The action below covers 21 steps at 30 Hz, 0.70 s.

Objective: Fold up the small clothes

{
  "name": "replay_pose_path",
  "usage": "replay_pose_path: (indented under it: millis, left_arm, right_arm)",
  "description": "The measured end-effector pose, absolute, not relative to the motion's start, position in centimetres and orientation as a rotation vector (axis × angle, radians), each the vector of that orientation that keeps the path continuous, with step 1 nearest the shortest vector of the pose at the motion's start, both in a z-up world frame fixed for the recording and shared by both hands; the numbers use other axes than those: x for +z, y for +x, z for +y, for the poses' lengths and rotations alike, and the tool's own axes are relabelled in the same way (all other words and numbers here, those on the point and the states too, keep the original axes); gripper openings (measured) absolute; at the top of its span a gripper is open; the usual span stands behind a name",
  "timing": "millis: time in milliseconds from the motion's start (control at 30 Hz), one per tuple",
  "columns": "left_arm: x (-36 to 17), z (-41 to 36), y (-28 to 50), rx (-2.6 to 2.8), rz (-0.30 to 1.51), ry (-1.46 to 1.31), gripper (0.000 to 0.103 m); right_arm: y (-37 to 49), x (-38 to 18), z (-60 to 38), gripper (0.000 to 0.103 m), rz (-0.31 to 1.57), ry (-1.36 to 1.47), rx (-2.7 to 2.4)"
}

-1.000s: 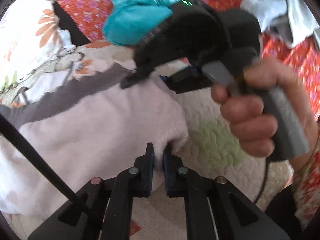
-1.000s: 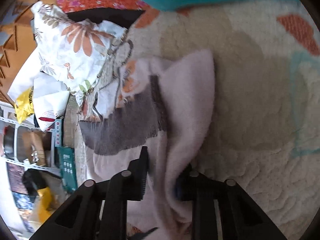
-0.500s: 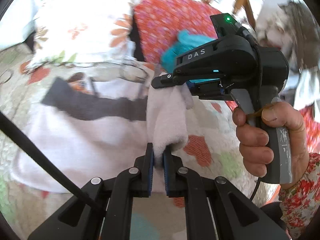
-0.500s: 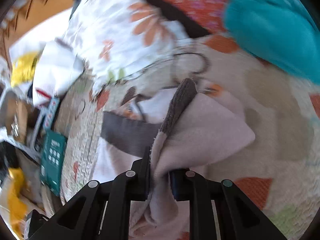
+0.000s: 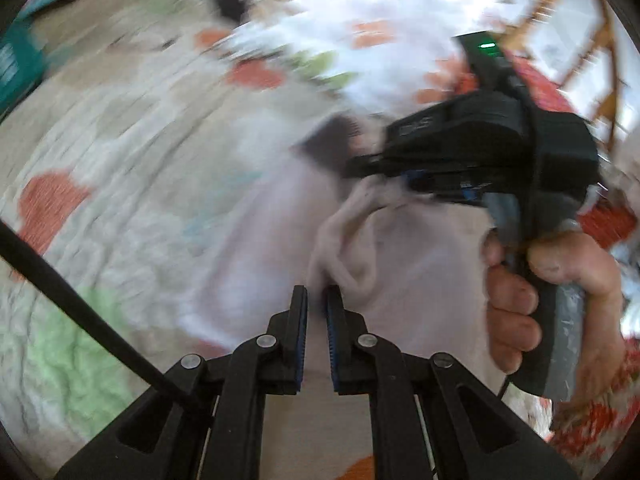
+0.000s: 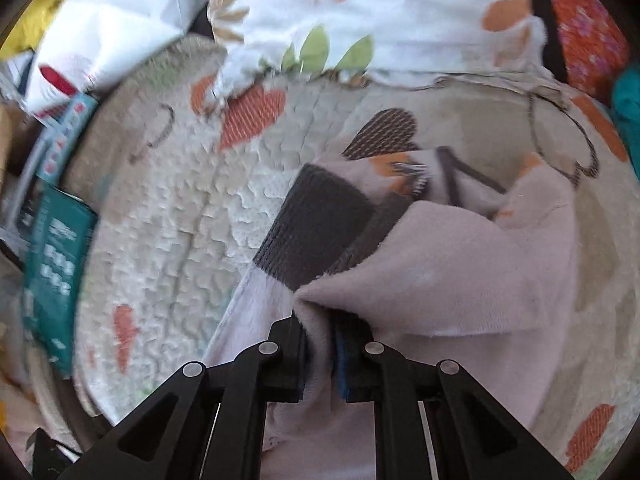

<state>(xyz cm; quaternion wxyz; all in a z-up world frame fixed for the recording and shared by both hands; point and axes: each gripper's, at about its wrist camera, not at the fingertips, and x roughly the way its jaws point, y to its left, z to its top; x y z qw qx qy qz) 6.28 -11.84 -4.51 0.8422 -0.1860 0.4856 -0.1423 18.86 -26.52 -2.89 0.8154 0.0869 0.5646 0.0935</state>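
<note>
Item: garment (image 6: 460,272), one piece, small. Pale pink, soft fleecy nap, with a dark grey ribbed band (image 6: 316,224) at one end and an orange-and-grey printed patch beside the band. It lies on the quilt (image 6: 168,208), bunched and partly doubled over itself, the band end turned up toward the floral pillow (image 6: 360,8).

My left gripper (image 5: 317,312): jaws nearly together, pinching a rolled pink edge of the garment (image 5: 348,248); the left view is motion-blurred, so I cannot make out finer detail.

My right gripper (image 6: 320,344): jaws clamped on a thick fold of the pink fabric, just below the band. In the left view the right gripper (image 5: 368,174) bites the fabric's upper edge, and the hand (image 5: 536,292) wraps its grey handle.

Around the garment: quilt cream, stippled, with orange and green patches; teal box (image 6: 52,264) at the quilt's left edge; red flowered cloth (image 6: 588,40) beyond the pillow, right.
</note>
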Motion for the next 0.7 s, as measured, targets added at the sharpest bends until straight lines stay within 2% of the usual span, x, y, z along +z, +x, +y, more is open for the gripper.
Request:
replay_pose_path:
  millis: [100,200,333,367,400,467,567,700]
  left_arm:
    - [-4.7,-9.7,6.8,-0.260,1.055,-0.460,0.007]
    - [-3.7,-7.8,6.5,-0.217,1.017,-0.488,0.008]
    - [-2.8,-5.4,6.5,-0.154,0.971,-0.535,0.026]
    - [-2.7,-5.0,6.5,-0.138,0.963,-0.545,0.029]
    - [-2.7,-4.6,6.7,-0.122,0.960,-0.554,0.030]
    - [-3.1,-3.8,6.9,-0.106,0.969,-0.579,0.032]
    - [-4.0,-3.1,7.3,-0.098,0.997,-0.638,0.033]
    - [-4.5,-2.4,7.4,-0.094,1.021,-0.713,0.034]
  right_arm:
    - [20.0,-3.2,-24.2,0.024,1.199,0.102,0.178]
    - [20.6,-2.4,-23.0,0.026,1.180,0.114,0.202]
    - [21.0,-0.9,-22.1,0.032,1.171,0.239,0.348]
    - [20.8,-0.3,-22.2,0.038,1.155,0.271,0.374]
    - [20.5,0.3,-22.4,0.049,1.136,0.278,0.382]
    - [19.6,1.2,-22.9,0.057,1.105,0.237,0.351]
    - [17.9,1.3,-24.2,0.057,1.108,0.173,0.296]
    - [16.2,-0.3,-25.2,0.058,1.172,0.232,0.334]
